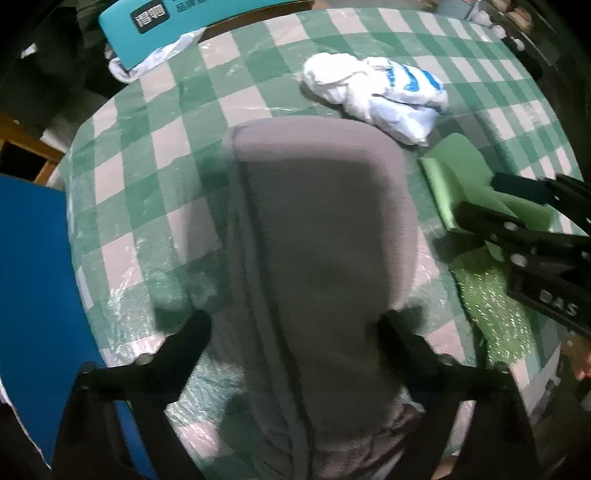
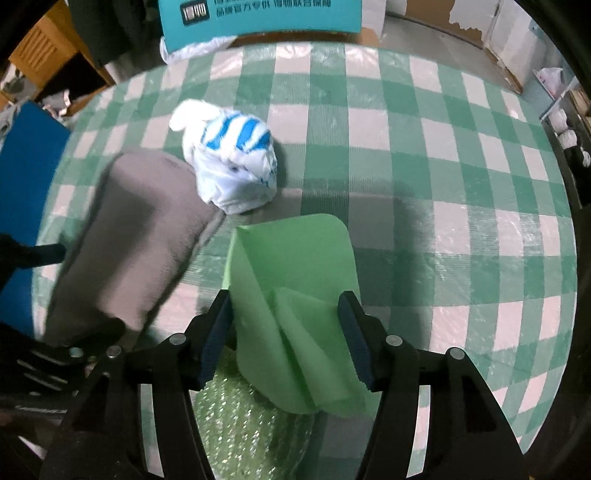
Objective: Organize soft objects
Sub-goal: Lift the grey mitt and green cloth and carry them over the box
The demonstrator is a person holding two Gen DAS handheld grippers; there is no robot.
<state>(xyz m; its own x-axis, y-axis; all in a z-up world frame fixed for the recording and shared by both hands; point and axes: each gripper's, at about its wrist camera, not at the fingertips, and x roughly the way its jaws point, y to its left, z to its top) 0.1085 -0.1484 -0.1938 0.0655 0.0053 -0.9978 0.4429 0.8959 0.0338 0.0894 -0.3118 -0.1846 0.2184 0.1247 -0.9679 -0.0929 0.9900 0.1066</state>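
A folded grey cloth (image 1: 314, 258) lies lengthwise on the green-and-white checked table (image 1: 147, 147). My left gripper (image 1: 295, 328) points down over its near end, jaws wide, one fingertip (image 1: 195, 328) beside each long edge. It looks open. A folded light green cloth (image 2: 295, 258) lies partly on a sparkly green cloth (image 2: 240, 424). My right gripper (image 2: 284, 325) stands open around it, the blue pads (image 2: 218, 332) beside its edges without squeezing. A white bundle with blue stripes (image 2: 232, 166) rests beyond both cloths. The left gripper (image 2: 90, 288) also shows in the right wrist view, and the right gripper (image 1: 476, 201) in the left wrist view.
A teal box (image 2: 258, 14) with a white plastic bag (image 1: 155, 59) under it stands at the table's far edge. A blue panel (image 1: 29, 277) borders the table on the left. Bare checked cloth (image 2: 443, 184) spreads to the right. Part of a hand (image 1: 583, 369) shows at the right edge.
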